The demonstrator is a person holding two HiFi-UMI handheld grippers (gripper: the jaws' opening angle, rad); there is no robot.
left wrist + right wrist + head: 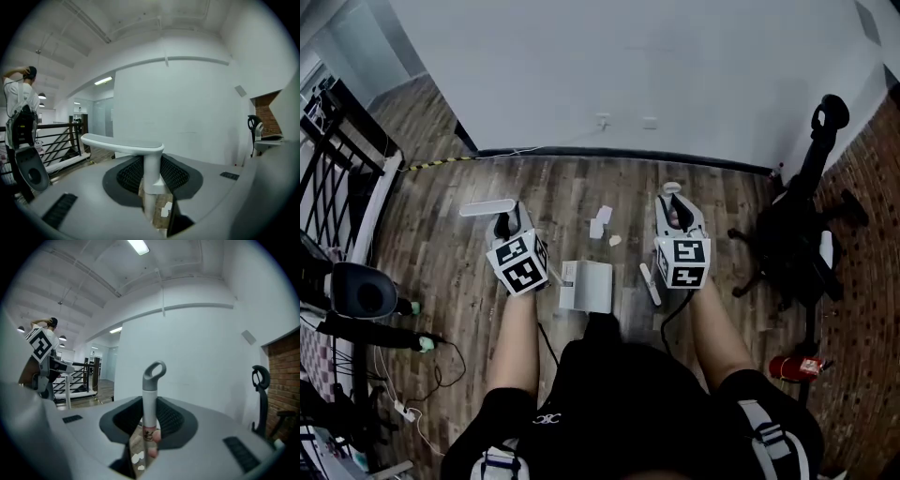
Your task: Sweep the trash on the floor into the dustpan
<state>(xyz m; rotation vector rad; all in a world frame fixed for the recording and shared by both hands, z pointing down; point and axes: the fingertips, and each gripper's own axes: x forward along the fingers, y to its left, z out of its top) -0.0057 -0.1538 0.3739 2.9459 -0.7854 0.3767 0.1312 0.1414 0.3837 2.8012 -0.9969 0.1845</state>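
Note:
My left gripper [508, 228] is shut on the upright stem of a white dustpan handle [123, 143] with a T-shaped top. The white dustpan [586, 286] rests on the wooden floor between my two grippers. A slim white broom handle [149, 399] ending in a grey loop is clamped in my right gripper [675, 214], and its brush end [649, 284] touches the floor to the right of the pan. Scraps of white paper trash [600, 220] and a small crumpled piece [615, 240] lie just beyond the dustpan. In the gripper views the trash shows through the gaps below the jaws.
A black office chair [797, 234] stands at the right with a red fire extinguisher [794, 367] near it. At the left are a black railing [337, 159], equipment and cables [403, 342]. A white wall [628, 75] runs close ahead. A person [18, 108] stands at the left.

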